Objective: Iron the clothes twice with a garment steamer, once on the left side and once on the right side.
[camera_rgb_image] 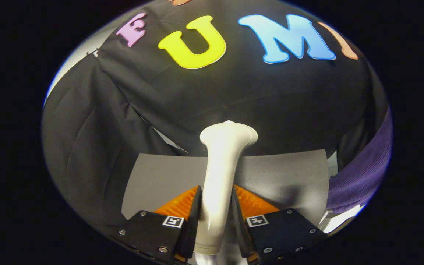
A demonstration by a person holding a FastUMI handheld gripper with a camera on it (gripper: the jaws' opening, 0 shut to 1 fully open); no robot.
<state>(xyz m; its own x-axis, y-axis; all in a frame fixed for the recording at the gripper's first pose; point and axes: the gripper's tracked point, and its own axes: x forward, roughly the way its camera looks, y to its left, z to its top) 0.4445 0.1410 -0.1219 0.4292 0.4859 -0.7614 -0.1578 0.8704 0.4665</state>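
**Steamer clamped in gripper, purple garment off to the right**

Item 1. Gripper (215,206): hand-held, two fingers, seen from its own camera. The fingers are drawn in close, one on each flank of the steamer's handle, both pressing against it with no gap visible on either side. Each finger carries a small square marker tag on its upper face.

Item 2. Garment steamer (221,165): cream-white, smooth, slender body. It rises from between the fingers and extends ahead of them, tilted slightly to the right, widening at its far end into a flared head. The head sits beyond the fingertips, seen against the dark cloth wall.

Item 3. Clothes (363,176): purple fabric with a fine ribbed texture, to the right of the gripper and well apart from the steamer head. No contact between steamer and fabric.

Item 4. Grey table surface (289,176): flat, matte, lying beneath and beyond the fingers, on both sides of the steamer.

Item 5. Black cloth wall (271,95): creased backdrop behind the table, with a second dark panel (83,140) hanging to the left.
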